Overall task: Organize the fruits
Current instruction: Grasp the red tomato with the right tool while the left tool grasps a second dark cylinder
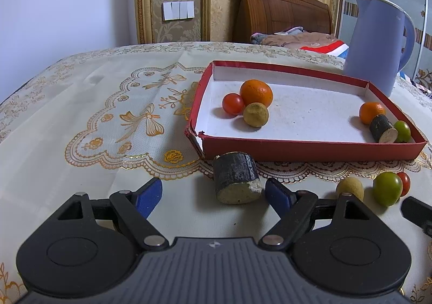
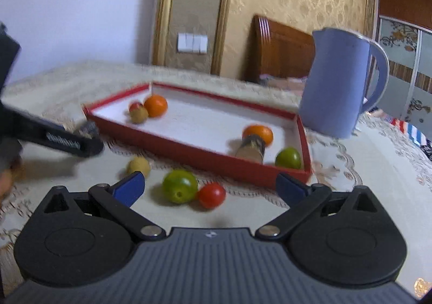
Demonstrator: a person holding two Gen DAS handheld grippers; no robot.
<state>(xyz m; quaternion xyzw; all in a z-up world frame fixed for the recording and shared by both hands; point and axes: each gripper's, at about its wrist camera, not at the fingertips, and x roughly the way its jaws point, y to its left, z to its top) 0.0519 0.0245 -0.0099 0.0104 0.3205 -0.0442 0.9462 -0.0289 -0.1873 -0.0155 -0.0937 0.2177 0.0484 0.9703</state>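
Note:
A red tray with a white floor holds two oranges, a red tomato, a tan ball, a dark cylinder piece and a green fruit. On the cloth in front of it lies another dark cylinder piece, between the fingers of my open left gripper, with neither pad pressing on it. To its right lie a tan ball, a green fruit and a red tomato. My right gripper stands open around the green fruit and the tomato without touching them.
A lilac kettle stands behind the tray's right corner. The left gripper's arm reaches in from the left of the right wrist view. Lace-patterned cloth covers the table left of the tray. A bed headboard stands behind.

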